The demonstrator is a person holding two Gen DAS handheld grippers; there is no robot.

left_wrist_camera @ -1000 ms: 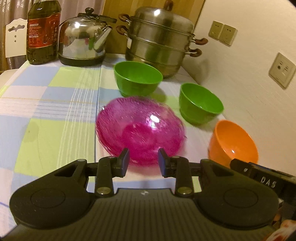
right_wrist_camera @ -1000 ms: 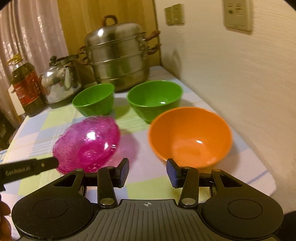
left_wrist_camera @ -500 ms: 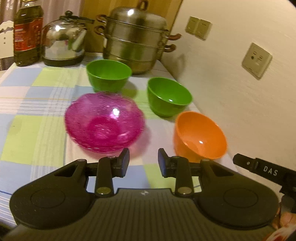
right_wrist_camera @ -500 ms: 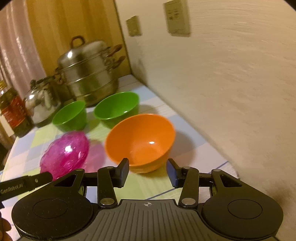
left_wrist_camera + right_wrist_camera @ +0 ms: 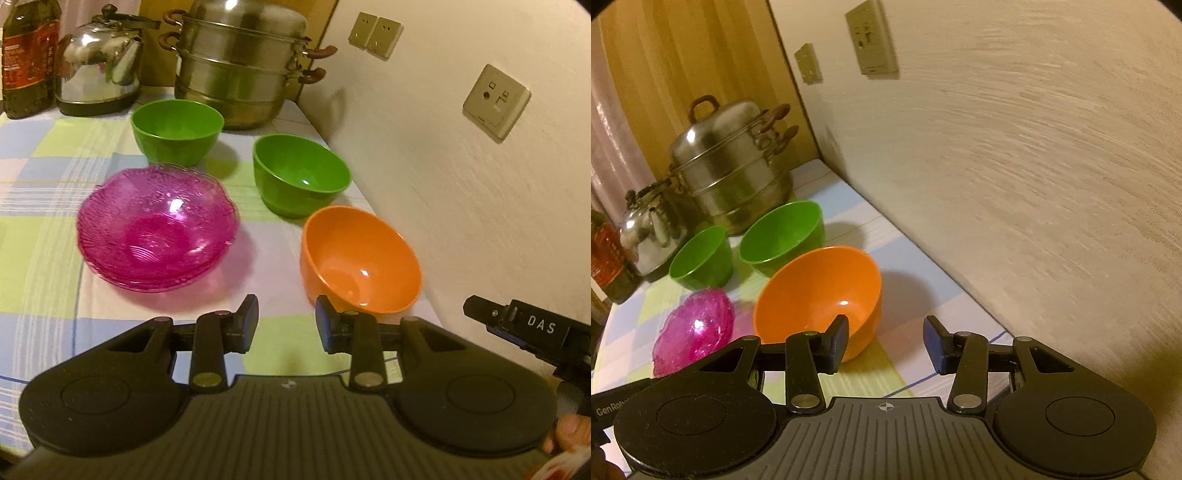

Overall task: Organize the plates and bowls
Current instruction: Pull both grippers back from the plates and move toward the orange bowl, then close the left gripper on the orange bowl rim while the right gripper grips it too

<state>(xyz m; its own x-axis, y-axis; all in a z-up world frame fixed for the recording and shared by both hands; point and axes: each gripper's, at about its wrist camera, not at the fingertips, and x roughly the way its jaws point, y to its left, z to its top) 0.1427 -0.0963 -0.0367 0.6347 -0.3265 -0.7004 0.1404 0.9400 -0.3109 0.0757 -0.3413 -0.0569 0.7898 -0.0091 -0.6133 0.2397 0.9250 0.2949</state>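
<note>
Left wrist: hand-held gripper (image 5: 285,325) parted, empty.

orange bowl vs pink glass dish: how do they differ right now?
The orange bowl is opaque and smooth; the pink glass dish is translucent and textured with a wavy rim. The orange bowl is deep and steep-walled, while the pink dish is shallow and wider. The orange bowl sits near the wall, the pink dish further toward the table's middle. Both stand upright, empty, on the checked cloth, untouched by either gripper.

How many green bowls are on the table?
2: one green bowl stands in front of the steamer pot, the other green bowl beside the wall, behind the orange bowl.
</note>
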